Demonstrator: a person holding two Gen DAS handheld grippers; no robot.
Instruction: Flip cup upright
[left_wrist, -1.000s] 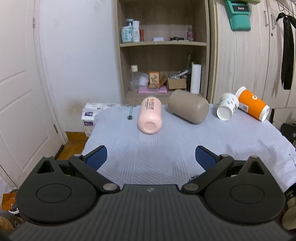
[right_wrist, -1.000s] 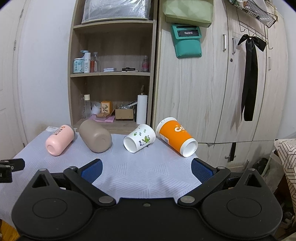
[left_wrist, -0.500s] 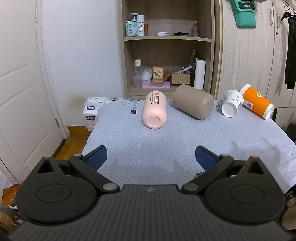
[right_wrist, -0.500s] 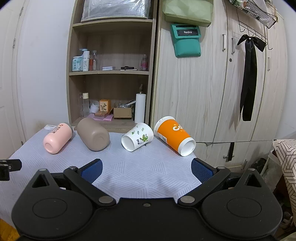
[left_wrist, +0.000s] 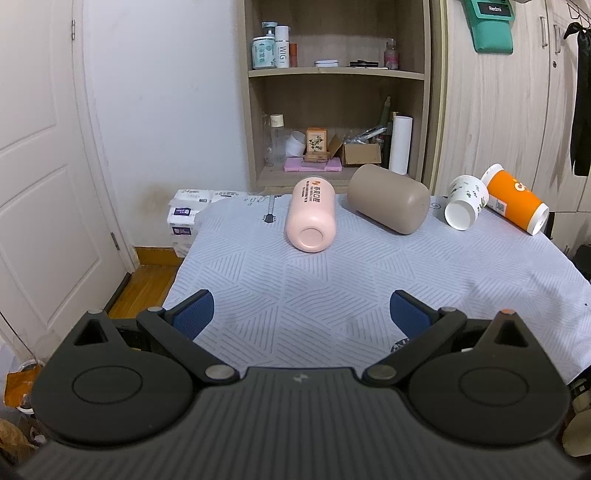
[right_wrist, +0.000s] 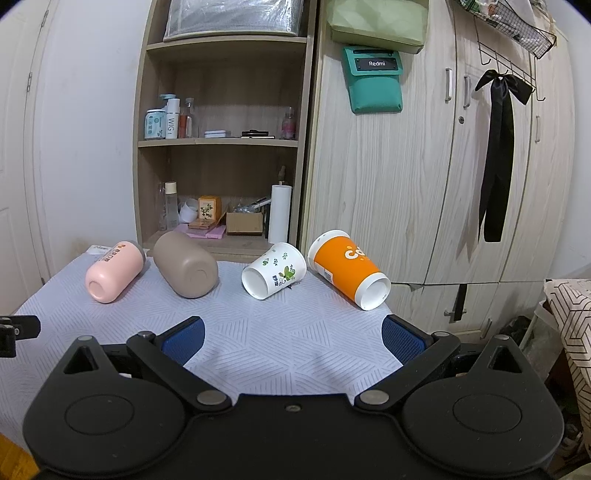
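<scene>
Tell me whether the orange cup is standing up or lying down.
Lying down. The orange cup rests on its side on the tablecloth, its white-rimmed end facing the camera.

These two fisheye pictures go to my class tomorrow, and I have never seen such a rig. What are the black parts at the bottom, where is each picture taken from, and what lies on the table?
No robot here: a person holds a two-finger gripper in each hand, each with a forward-looking camera. The black shapes are the left gripper and the right gripper; both are open and hold nothing. On the table's pale patterned cloth four cups lie on their sides in a row: a pink cup, a taupe cup, a white leaf-print cup and an orange cup. None is upright yet.
</scene>
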